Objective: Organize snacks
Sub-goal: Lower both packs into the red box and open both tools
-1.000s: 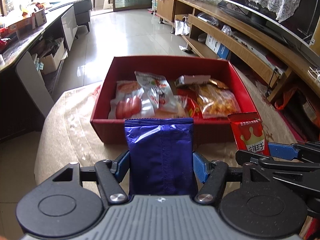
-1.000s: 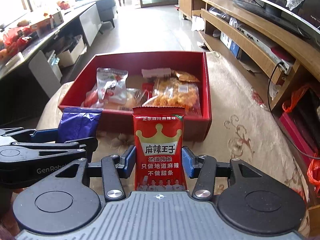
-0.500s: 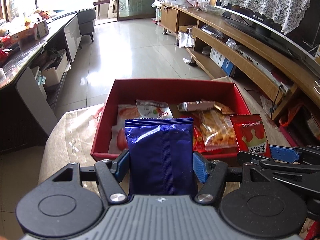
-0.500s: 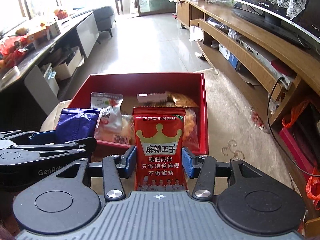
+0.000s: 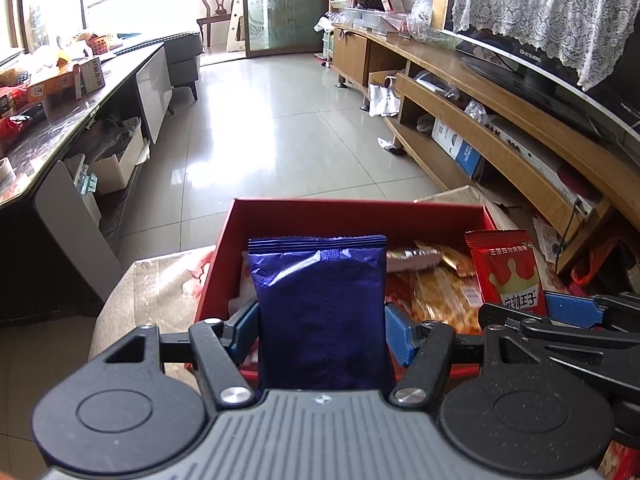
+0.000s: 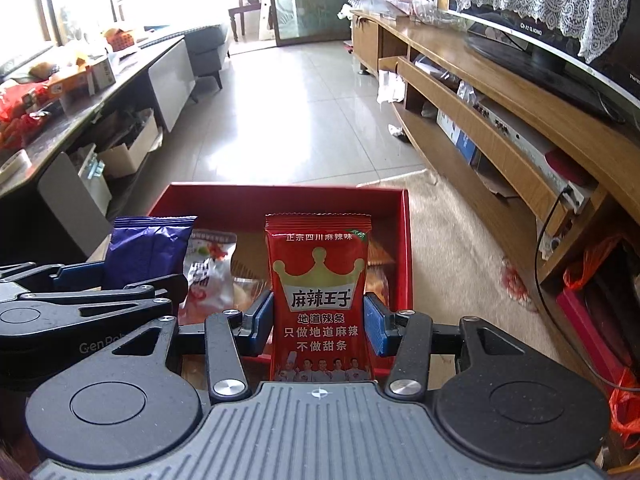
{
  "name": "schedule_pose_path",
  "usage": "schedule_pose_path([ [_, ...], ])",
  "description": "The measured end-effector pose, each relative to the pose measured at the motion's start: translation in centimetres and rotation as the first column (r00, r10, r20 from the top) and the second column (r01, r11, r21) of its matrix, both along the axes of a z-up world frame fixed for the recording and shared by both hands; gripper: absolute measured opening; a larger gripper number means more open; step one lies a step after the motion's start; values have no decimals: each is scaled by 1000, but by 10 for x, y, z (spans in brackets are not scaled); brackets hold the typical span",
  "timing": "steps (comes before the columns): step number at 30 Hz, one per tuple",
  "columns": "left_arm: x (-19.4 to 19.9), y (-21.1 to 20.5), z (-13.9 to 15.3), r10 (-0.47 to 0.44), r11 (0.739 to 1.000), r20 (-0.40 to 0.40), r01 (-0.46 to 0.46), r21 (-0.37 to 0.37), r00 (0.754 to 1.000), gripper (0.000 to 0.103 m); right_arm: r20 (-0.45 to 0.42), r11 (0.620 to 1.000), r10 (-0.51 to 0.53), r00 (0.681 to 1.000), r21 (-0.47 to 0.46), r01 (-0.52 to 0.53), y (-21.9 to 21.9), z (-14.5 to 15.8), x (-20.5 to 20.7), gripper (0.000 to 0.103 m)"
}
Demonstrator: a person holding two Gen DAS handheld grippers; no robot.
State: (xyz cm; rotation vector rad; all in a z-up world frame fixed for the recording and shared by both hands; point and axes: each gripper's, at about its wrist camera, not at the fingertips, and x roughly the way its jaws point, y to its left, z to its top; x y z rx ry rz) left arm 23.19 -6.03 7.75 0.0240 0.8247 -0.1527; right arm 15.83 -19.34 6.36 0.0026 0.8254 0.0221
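My left gripper (image 5: pixel 322 330) is shut on a blue foil snack packet (image 5: pixel 320 312), held upright over the near left part of the red box (image 5: pixel 360 210). My right gripper (image 6: pixel 318 326) is shut on a red snack packet with a gold crown (image 6: pixel 318 296), upright over the near right part of the same red box (image 6: pixel 280 196). Each gripper shows in the other's view: the red packet (image 5: pixel 506 270) at the right, the blue packet (image 6: pixel 146 250) at the left. Several snack bags (image 5: pixel 436 284) lie inside the box.
The box rests on a beige patterned cloth (image 6: pixel 452 240). A long wooden TV cabinet (image 5: pixel 500 128) runs along the right, with red and orange bags (image 6: pixel 600 264) at its foot. A dark cluttered counter (image 5: pixel 52 120) lines the left. Tiled floor (image 5: pixel 280 120) stretches beyond the box.
Both grippers, each still holding its packet, have moved forward and a little up, from in front of the box's near wall to above the box's near part.
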Motion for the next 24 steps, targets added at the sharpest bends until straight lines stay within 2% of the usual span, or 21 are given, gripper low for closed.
schedule_pose_path([
  [24, 43, -8, -7, 34, 999, 1, -34, 26, 999, 59, 10, 1000, 11, 1000, -21, -10, 0, -5, 38, 56],
])
